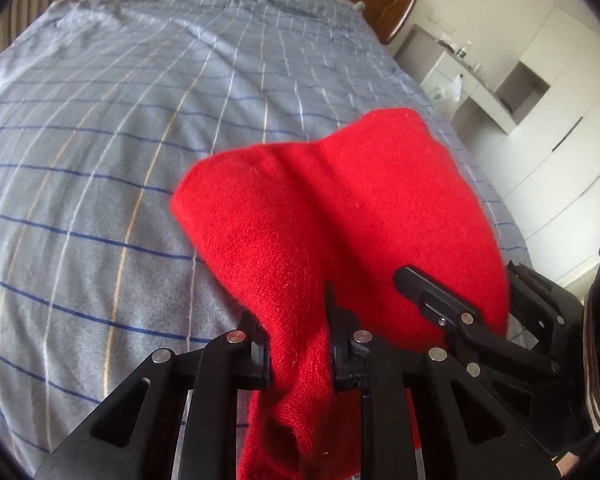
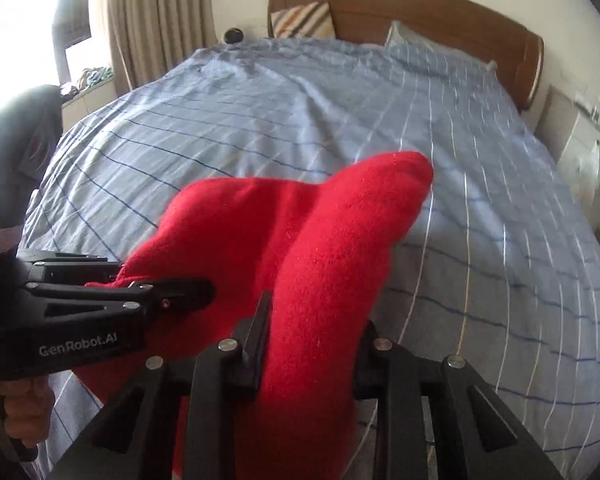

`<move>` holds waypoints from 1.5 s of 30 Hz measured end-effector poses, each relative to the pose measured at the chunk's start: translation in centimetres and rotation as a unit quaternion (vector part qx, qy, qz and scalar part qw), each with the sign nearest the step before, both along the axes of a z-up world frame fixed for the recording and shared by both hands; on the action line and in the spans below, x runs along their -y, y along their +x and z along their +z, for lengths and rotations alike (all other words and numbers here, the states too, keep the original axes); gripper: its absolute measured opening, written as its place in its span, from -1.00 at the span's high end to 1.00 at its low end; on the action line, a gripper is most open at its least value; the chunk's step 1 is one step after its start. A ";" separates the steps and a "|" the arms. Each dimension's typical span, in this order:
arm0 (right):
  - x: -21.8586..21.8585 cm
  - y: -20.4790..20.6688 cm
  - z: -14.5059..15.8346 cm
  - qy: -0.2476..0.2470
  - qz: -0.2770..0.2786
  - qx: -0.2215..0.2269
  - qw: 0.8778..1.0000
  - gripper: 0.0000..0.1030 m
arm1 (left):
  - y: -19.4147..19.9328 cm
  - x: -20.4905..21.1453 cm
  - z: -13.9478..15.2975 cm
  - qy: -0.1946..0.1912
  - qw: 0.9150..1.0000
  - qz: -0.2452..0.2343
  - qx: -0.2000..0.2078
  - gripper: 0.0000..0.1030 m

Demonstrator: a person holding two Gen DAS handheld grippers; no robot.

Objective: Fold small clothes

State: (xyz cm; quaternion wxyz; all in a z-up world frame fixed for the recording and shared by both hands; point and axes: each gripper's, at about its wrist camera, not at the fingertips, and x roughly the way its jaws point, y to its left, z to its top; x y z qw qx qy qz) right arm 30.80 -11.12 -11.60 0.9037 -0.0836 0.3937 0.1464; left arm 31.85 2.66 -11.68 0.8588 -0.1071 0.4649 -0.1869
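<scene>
Right now both of my claws are clamped on one bright red, fuzzy knitted garment (image 1: 340, 216), and it hangs lifted above the bed rather than lying flat on it. My left claw (image 1: 300, 340) has its black fingers (image 1: 340, 332) pressed against a bunched fold of the red knit, the cloth squeezed between them and spilling down past the linkage toward the bottom of the left wrist view. My right claw (image 2: 312, 348) pinches another thick fold of the same garment (image 2: 300, 240), with one finger (image 2: 256, 344) showing dark against the wool and the other mostly buried behind it.

Just beside the garment's right edge in the left wrist view I can see the right claw's black arm (image 1: 440, 300) lying against the knit. From the right wrist view the left claw (image 2: 172, 292) reaches in from the garment's left side, its body printed with white lettering, and part of a hand (image 2: 24, 416) grips its handle below.

Beyond the garment spreads the pale blue bedspread (image 2: 260, 120) with thin white, tan and dark blue grid lines. Farther past the garment stands a brown wooden headboard (image 2: 420, 12), with a striped cushion (image 2: 300, 20) and a blue pillow (image 2: 428, 52) leaning against it. Beige curtains (image 2: 160, 12) hang left of the headboard; white cabinets (image 1: 540, 128) stand off to the garment's right in the left wrist view.
</scene>
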 end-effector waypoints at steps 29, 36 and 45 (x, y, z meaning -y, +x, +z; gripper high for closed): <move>7.6 -23.6 6.5 -0.027 -0.092 -0.009 0.995 -0.86 | -24.4 1.7 4.6 0.235 0.960 0.114 0.104 -1.00; 7.4 -26.9 8.0 -0.019 -0.096 0.000 0.995 -0.93 | -26.8 2.1 6.0 0.236 0.958 0.133 0.092 -0.99; 7.2 -28.7 9.4 -0.003 -0.106 0.007 0.994 -0.99 | -28.1 2.4 7.4 0.224 0.961 0.130 0.101 -0.99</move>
